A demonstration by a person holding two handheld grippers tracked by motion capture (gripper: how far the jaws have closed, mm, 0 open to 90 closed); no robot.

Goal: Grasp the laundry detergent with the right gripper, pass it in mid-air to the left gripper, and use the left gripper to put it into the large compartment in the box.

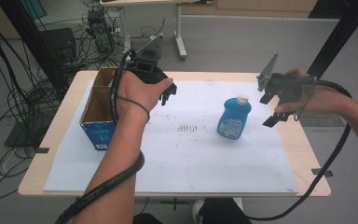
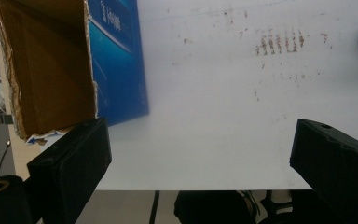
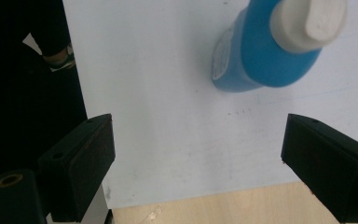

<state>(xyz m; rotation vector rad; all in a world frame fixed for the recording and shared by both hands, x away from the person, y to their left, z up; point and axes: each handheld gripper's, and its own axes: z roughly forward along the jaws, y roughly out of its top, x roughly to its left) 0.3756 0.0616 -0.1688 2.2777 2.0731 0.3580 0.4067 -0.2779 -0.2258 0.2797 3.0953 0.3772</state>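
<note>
1. Nearest the camera in the high view you get the front edge of the light wood table (image 1: 177, 192), with a big white sheet (image 1: 182, 158) covering most of the top. Wood shows as a border all around it.
2. The front half of the sheet is bare, so lots of free room there. There's a patch of reddish-brown smudges (image 1: 186, 127) about mid-sheet, also visible in the left gripper view (image 2: 279, 43).
3. On the left side sits an open cardboard box (image 1: 100, 109), brown inside, blue printed outside, running along the sheet's left edge.
4. The blue bottle (image 1: 233, 116) with a white cap stands upright right of centre, well apart from the box, with open sheet on every side. It has a label on the front. In the right gripper view (image 3: 270, 46) it's seen from above.
5. The left claw (image 1: 167, 95) is held above the sheet just beside the box's far end, jaws spread wide, holding nothing.
6. The right claw (image 1: 272, 109) hovers near the right edge of the sheet, right of the bottle and not touching it, jaws also wide apart and empty.
7. Beyond the table: grey floor, a tangle of black cables (image 1: 74, 42) at left, and another table's legs (image 1: 179, 32).
</note>
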